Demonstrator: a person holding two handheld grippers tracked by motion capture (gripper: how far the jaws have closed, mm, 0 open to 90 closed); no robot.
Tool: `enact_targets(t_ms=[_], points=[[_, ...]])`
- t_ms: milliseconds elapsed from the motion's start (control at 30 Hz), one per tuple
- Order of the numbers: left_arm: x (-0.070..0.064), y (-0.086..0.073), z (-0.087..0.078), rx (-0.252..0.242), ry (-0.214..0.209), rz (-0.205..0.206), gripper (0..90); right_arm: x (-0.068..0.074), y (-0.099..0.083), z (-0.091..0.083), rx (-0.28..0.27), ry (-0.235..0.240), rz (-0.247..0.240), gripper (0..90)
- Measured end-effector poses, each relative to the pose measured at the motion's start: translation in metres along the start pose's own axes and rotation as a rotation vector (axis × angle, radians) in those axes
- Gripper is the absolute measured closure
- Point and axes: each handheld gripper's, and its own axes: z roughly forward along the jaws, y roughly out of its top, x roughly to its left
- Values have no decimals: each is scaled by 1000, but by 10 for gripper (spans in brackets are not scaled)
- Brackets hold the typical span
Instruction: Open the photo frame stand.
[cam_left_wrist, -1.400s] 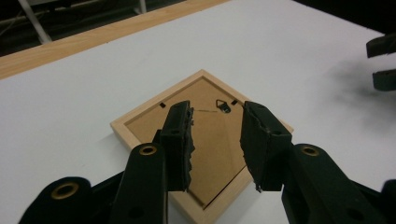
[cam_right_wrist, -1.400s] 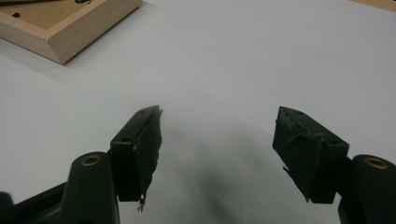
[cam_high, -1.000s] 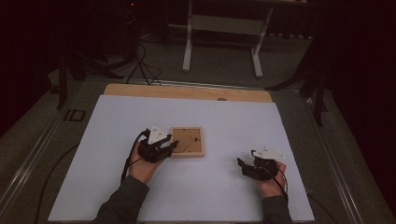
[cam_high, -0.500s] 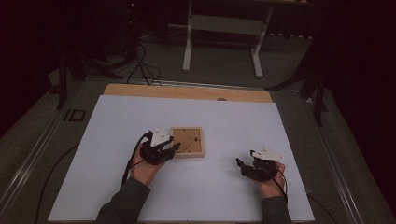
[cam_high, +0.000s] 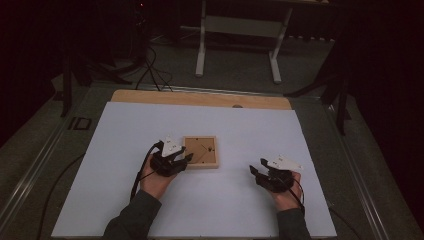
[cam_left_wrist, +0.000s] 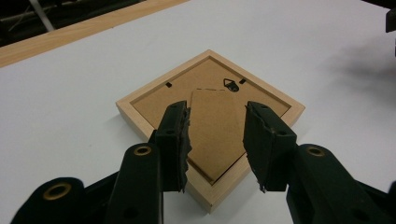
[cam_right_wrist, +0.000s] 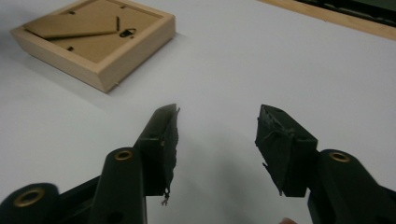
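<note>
The desk (cam_high: 150, 120) was viewed from above, forward and downward, at a distance, while each gripper view was taken low and close along its own jaws, the wooden picture frame (cam_left_wrist: 140, 109) being shared by all three views, nearest in the left gripper view.

Dark grey sleeves; each gripper black, left gripper (cam_high: 172, 161) and right gripper (cam_high: 272, 176) topped by grey three-cornered plates; brass-ringed screw holes; black trailing cables.

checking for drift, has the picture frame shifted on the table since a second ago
No. The picture frame lies in the same spot relative to the table's wooden strip.
</note>
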Motion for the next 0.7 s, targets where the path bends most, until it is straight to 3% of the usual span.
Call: enact_targets(t_ms=[233,433,700], points=[[1,-1,2,10,-7,4,593,16,8,11,19,40,-63,594],[-1,-2,5,25,-12,12,593,26,16,22,22,75,-62,720],[1,-4,7,41,-21,9,596,45,23,40,30,127,-66,811]])
